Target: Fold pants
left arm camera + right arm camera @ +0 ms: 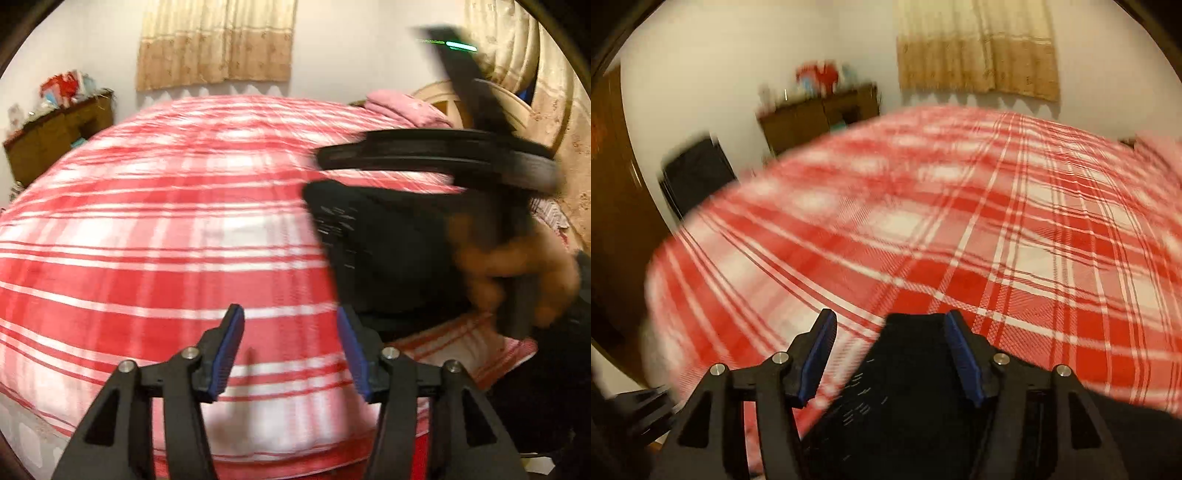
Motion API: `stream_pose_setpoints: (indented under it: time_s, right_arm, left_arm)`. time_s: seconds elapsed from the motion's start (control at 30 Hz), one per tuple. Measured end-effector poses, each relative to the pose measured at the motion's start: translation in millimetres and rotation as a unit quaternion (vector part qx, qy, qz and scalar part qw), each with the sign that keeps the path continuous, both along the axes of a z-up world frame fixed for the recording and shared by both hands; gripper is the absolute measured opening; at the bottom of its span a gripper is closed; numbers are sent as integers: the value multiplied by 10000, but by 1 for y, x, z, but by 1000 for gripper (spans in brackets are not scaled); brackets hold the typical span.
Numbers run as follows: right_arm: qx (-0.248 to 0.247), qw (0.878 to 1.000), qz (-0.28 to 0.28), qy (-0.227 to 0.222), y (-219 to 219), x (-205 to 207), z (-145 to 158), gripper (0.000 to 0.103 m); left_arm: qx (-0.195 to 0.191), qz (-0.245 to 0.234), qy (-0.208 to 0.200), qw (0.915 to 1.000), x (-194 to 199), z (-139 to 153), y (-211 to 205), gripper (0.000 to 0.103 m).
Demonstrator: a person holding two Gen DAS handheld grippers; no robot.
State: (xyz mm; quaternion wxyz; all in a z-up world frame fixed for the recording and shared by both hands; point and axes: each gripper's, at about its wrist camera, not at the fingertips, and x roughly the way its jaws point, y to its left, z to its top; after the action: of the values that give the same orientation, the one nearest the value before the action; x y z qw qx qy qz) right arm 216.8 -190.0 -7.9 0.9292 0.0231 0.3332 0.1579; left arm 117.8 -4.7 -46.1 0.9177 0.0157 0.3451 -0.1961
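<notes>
Only in the left wrist view: a hand (517, 273) at three o'clock gripping the other tool. Left gripper (291, 350) spread, empty over the plaid bedspread (147, 229). Right gripper (890, 354) spread, black pants (908, 387) lying between pads, six o'clock, not pinched.

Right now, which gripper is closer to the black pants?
Right. The right gripper stands open with the black pants between its blue pads. The left gripper, also open, hangs over bare plaid bedspread, pants beside it.
</notes>
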Motion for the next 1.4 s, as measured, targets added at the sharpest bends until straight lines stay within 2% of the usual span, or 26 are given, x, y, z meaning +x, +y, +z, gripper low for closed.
stream_pose_setpoints:
  time_s: [0.1, 0.2, 0.27, 0.37, 0.53, 0.67, 0.8, 1.03, 1.13, 1.17, 1.23, 1.3, 1.4]
  right_arm:
    - [-65, 9998, 191, -36, 2, -38, 6, 49]
    - [-157, 9990, 406, 24, 17, -76, -4, 46]
    - [-230, 9987, 441, 102, 26, -95, -15, 36]
    - [428, 9966, 589, 384, 30, -104, -29, 34]
    - [559, 9937, 667, 710, 44, -96, -48, 34]
    - [989, 9874, 628, 1065, 41, -88, -65, 34]
    - [913, 9916, 263, 879, 36, -84, -68, 34]
    - [1125, 9927, -94, 431, 42, -74, -62, 34]
    - [1267, 9902, -155, 559, 46, -62, -71, 34]
    - [1199, 9908, -202, 590, 48, -58, -75, 31]
    - [1102, 9917, -296, 595, 48, -56, -78, 11]
    - [1150, 9913, -296, 561, 46, -56, -79, 7]
    - [875, 9949, -185, 458, 50, -61, -75, 5]
  left_arm:
    - [15, 204, -53, 9998, 11, 2, 13, 56]
    - [32, 321, -1, 9995, 22, -1, 20, 56]
    - [87, 333, 72, 9994, 25, -4, 18, 56]
    - [137, 222, 101, 9996, 12, -10, 13, 56]
    - [243, 192, 50, 9995, 8, -7, 14, 56]
    - [215, 329, 47, 9992, 12, -6, 21, 62]
    - [171, 367, 57, 9992, 14, -6, 23, 62]
    - [436, 456, 139, 9979, 18, -12, 19, 62]
    - [527, 551, 213, 9969, 21, -14, 21, 62]
    - [560, 590, 233, 9964, 22, -14, 23, 62]
    - [659, 686, 287, 9951, 24, -16, 25, 62]
    - [757, 796, 358, 9933, 27, -17, 28, 62]
    - [800, 860, 438, 9921, 29, -19, 29, 62]
